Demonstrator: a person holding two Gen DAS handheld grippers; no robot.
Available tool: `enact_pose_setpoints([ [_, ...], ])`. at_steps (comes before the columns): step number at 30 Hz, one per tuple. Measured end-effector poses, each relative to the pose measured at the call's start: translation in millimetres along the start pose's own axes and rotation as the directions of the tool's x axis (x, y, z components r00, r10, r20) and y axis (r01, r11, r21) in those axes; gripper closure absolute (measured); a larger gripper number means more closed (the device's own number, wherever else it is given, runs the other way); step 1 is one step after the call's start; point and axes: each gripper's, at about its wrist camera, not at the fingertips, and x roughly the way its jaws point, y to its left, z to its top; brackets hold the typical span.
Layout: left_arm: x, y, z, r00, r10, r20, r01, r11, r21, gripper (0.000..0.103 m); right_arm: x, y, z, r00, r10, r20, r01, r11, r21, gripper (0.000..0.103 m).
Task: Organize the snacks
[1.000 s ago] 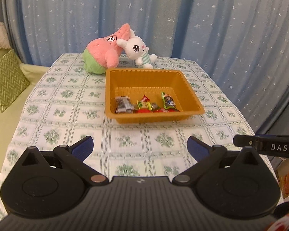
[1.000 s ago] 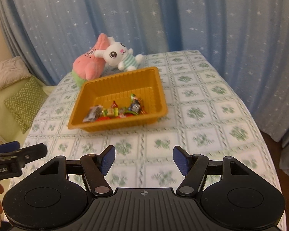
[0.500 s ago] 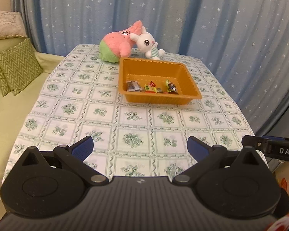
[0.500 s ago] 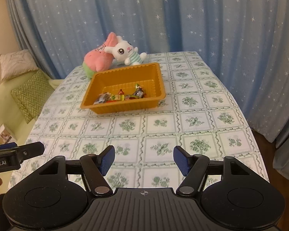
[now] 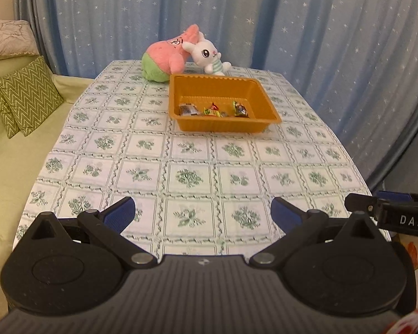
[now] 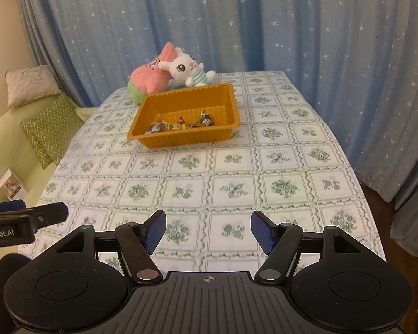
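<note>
An orange tray stands on the far half of the table and also shows in the right wrist view. Several wrapped snacks lie along its near wall, also seen in the right wrist view. My left gripper is open and empty above the table's near edge, far from the tray. My right gripper is open and empty, also at the near edge. Each gripper shows at the side of the other's view.
A pink and green plush and a white bunny plush lie behind the tray. The table has a green-patterned cloth. A green sofa with cushions stands at the left. Blue starred curtains hang behind.
Both grippers have pulled back and risen from the tray, which now looks smaller and farther. Both stay open and empty.
</note>
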Motion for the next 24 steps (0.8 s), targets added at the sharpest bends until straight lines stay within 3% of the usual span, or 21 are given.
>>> enact_pose_setpoints([
  [24, -7, -2, -5, 1.0, 0.022, 0.006, -0.022, 1.0, -0.01, 0.0, -8, 13, -6, 1.0, 0.016, 0.008, -0.015, 1.0, -0.007, 0.036],
])
